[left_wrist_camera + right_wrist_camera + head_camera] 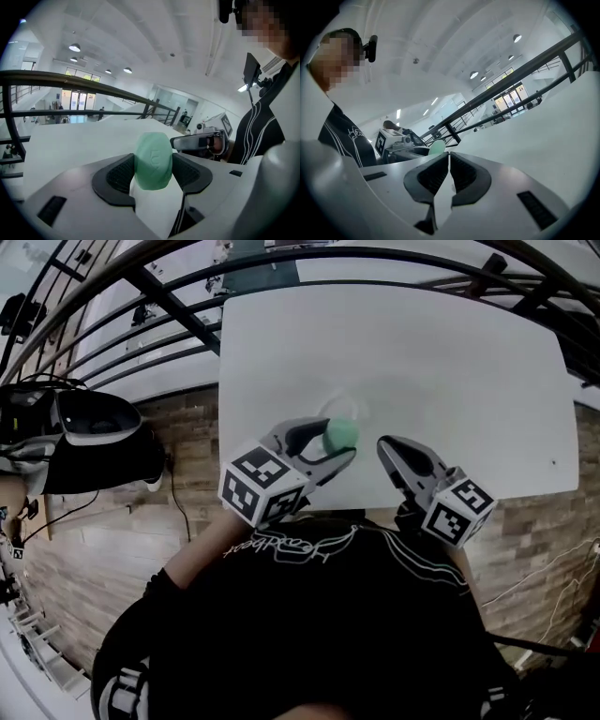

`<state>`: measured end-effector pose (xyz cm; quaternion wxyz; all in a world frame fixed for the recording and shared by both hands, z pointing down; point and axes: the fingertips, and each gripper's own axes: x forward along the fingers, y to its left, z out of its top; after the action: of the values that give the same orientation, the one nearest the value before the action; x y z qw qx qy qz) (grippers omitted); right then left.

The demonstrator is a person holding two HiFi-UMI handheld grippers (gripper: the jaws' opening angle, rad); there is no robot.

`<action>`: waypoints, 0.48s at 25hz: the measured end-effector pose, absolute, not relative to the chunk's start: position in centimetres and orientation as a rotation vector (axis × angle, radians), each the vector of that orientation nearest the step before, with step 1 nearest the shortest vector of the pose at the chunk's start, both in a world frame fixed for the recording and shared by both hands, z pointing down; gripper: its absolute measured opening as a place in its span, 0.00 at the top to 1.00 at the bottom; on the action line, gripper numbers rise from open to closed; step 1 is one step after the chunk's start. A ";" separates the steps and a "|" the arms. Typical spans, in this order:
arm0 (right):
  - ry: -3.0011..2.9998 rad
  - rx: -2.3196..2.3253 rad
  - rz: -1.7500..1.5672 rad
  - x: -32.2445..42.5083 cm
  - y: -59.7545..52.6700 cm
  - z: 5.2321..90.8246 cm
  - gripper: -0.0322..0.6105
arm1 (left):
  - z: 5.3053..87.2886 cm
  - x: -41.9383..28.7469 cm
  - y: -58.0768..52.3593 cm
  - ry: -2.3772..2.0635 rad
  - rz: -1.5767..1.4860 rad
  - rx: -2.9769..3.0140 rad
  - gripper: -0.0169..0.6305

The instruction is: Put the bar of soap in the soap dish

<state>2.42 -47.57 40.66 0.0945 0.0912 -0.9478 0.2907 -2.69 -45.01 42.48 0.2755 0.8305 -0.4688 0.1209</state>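
The green oval bar of soap (341, 433) is held upright between the pads of my left gripper (337, 440), just above the white table (450, 362) near its front edge. In the left gripper view the soap (153, 159) fills the gap between both black pads. A faint clear oval outline, possibly the soap dish (342, 407), lies on the table just beyond the soap. My right gripper (386, 446) hovers to the right of the soap, jaws shut with nothing between them (449, 157). From the right gripper view the soap (436, 148) peeks out at the left.
The table's front edge runs just before both grippers, with a brick-patterned floor (103, 549) below. Dark railings (141, 296) cross behind and left of the table. Black equipment (84, 432) sits at the far left.
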 end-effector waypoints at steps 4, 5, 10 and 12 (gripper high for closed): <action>-2.796 0.230 0.877 2.1 -48.1 41.2 0.92 | 43.3 -3.5 -45.8 -1.314 0.349 2.187 0.57; -2.792 0.223 0.880 2.1 -48.3 41.5 0.92 | 43.6 -3.7 -46.0 -1.334 0.372 2.188 0.57; -2.769 0.192 0.902 2.1 -49.0 42.4 0.92 | 45.1 -4.0 -47.1 -1.401 0.471 2.183 0.57; -2.759 0.182 0.911 2.2 -49.3 42.7 0.92 | 45.4 -4.0 -47.6 -1.418 0.490 2.171 0.57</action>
<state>2.22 -49.29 42.65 0.1148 0.0621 -0.9414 0.3109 -4.03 -47.56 45.44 0.2487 0.7969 -0.5203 0.1799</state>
